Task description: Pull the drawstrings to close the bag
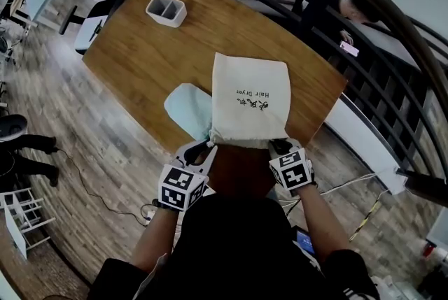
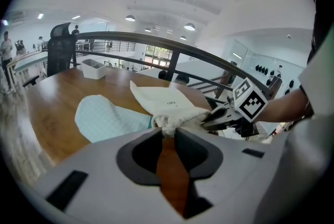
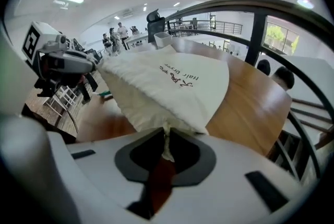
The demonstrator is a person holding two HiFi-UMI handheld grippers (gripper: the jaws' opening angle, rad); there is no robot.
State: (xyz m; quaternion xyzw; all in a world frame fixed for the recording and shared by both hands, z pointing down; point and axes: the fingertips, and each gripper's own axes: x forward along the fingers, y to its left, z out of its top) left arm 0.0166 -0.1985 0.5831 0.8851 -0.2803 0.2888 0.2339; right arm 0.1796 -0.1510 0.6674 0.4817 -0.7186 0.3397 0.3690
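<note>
Reading "Hair Dryer" on bag [image 1: 248, 99]; left gripper [image 1: 208, 147], right gripper [image 1: 278, 146] clenched on drawstrings [image 3: 165, 149].

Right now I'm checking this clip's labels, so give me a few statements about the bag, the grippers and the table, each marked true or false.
1. The right gripper pinches a drawstring at the gathered mouth of the cream bag. True.
2. The cream bag lies on the floor. False: it lies on the wooden table.
3. The left gripper is shut on the cream bag's bunched near corner. True.
4. The white container stands on top of the cream bag. False: it stands apart from it, at the table's far end.
5. A pale blue cloth lies on the table against the cream bag's left side in the head view. True.
</note>
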